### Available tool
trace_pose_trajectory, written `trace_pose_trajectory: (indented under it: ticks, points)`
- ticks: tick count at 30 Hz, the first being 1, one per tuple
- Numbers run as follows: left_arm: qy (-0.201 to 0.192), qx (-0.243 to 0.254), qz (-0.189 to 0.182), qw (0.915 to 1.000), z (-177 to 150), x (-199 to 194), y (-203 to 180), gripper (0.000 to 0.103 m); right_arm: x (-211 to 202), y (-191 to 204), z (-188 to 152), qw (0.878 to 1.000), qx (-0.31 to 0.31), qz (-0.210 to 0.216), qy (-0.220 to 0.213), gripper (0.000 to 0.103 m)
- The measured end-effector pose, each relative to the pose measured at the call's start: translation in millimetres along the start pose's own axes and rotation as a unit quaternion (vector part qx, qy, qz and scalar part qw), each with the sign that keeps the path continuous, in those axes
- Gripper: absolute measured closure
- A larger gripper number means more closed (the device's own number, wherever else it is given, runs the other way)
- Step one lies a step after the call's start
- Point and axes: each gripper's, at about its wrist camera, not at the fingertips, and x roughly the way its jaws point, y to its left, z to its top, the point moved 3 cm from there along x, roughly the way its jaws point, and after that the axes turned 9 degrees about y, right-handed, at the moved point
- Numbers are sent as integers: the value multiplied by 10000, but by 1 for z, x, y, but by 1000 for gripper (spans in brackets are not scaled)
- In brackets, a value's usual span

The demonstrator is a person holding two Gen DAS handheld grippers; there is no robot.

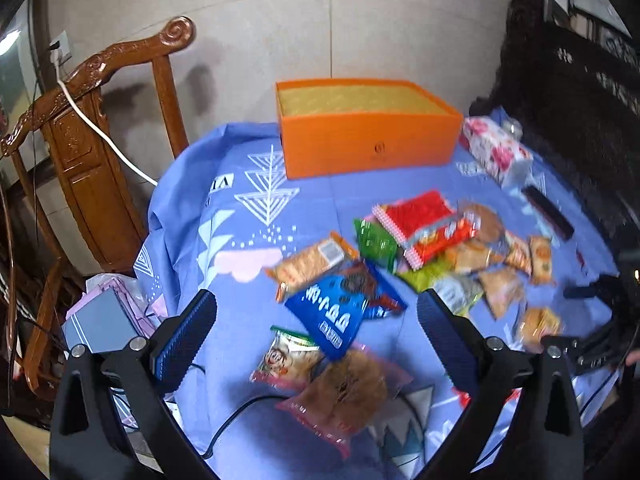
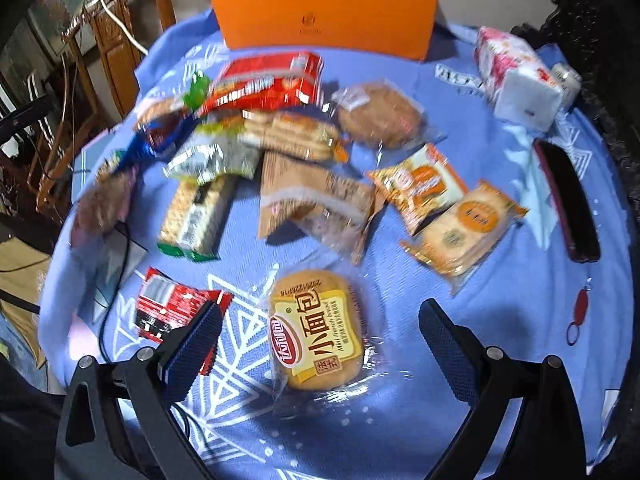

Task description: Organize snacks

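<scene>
A home room: a carved wooden chair against a tiled wall, a desk under a blue patterned cloth, a tissue pack.

Materials / finish, both wrist views

Tablecloth: matt woven cloth, blue with white print, creased at the edges. Orange box: smooth matt card outside, yellow textured lining inside. Mini bread pack: clear glossy plastic film, wrinkled, glare spots. Blue snack bag and red packet: shiny printed plastic. Silver-green pouch: foil-like, reflective. Tissue pack: soft plastic wrap, floral print. Chair: carved wood, glossy varnish. Left gripper and right gripper: matt black plastic arms, metal screw heads, blue finely ribbed pads.
</scene>
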Motion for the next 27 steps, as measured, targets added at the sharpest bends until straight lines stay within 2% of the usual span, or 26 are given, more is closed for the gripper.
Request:
trace_pose_trajectory:
  ticks: [3, 4, 5, 6, 11, 16, 19, 23, 25, 27]
  points:
    - [123, 173, -9, 9998, -6, 13, -1, 4, 12, 1, -1, 9999, 52, -7, 143, 4]
    - [118, 221, -19, 9997, -7, 16, -1, 4, 14, 1, -1, 9998, 70, -42, 163, 8]
    - [122, 308, -58, 9994, -8, 21, -2, 4, 16, 1, -1, 9998, 101, -77, 173, 13]
    - [127, 379, -85, 9992, -7, 25, -3, 4, 18, 0, -2, 9997, 123, -52, 210, 27]
    - [219, 1013, -245, 9943, -1, 56, -14, 4, 19, -2, -2, 9995, 158, 22, 264, 48]
    - [201, 1815, -398, 9824, 4, 88, -29, 5, 14, 5, -4, 9994, 132, -99, 301, 51]
    - [136, 2153, -340, 9759, 10, 100, -31, 5, 8, 8, -2, 9993, 262, -115, 256, 51]
    - [149, 2387, -721, 9683, 18, 112, -31, 8, 1, 7, -1, 9985, 476, -132, 234, 51]
    - [218, 2700, -880, 9586, 17, 119, -36, 18, 0, 5, 1, 9977, 615, -133, 242, 51]
    - [324, 3036, -1004, 9469, 14, 127, -42, 22, -3, 1, 1, 9968, 762, -107, 224, 50]
